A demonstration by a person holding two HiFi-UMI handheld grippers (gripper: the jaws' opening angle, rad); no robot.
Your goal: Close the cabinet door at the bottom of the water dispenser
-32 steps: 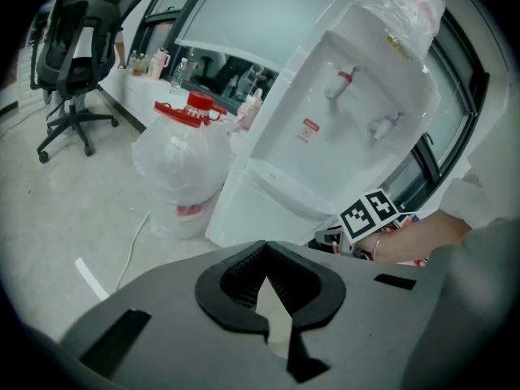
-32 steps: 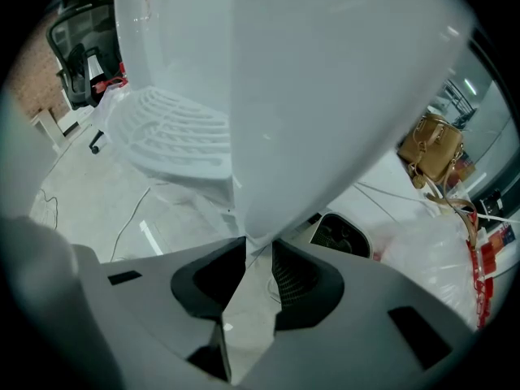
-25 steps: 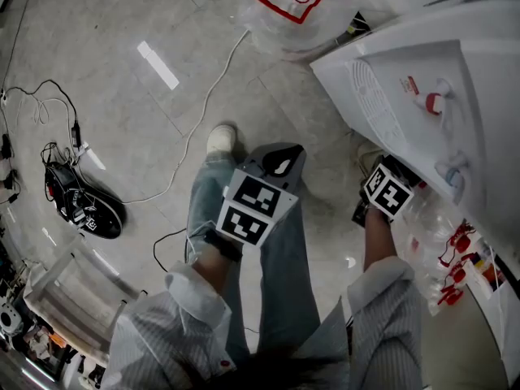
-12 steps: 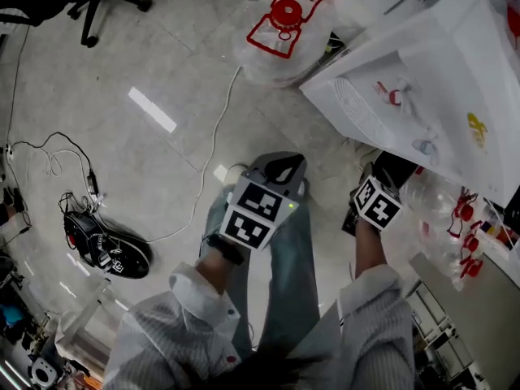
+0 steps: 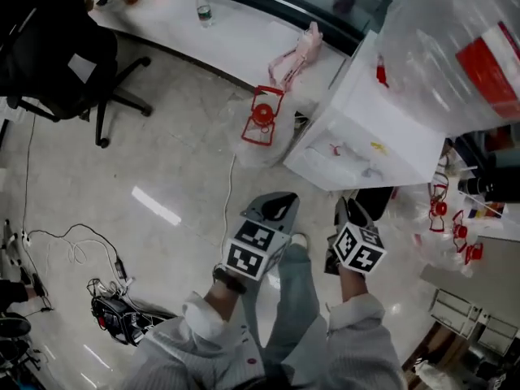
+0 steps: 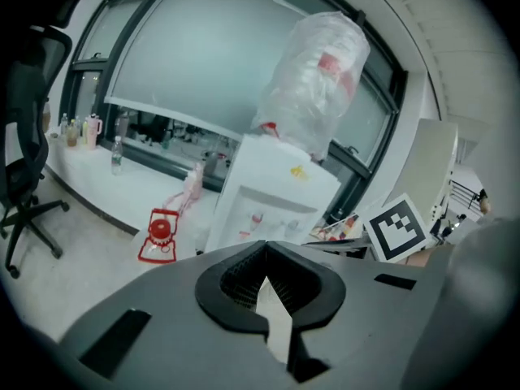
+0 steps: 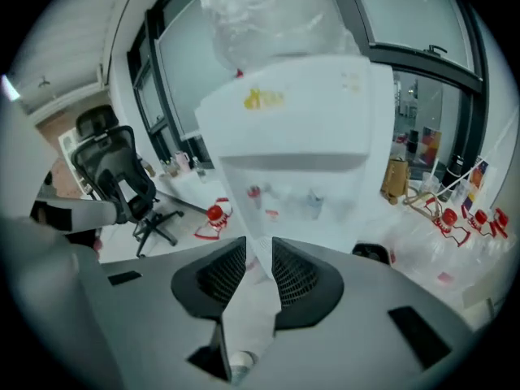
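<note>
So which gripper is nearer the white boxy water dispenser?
Right. The right gripper hangs just in front of the white boxy water dispenser; the left gripper is farther out, to its left.

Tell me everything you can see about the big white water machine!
The water dispenser is a tall white box that looks like plastic, standing upright near a long white ledge. A big bottle wrapped in crinkly clear plastic sits on top. The front has a recess with a red tap and a blue tap, and a small yellow mark above them. Its bottom cabinet is out of sight.
</note>
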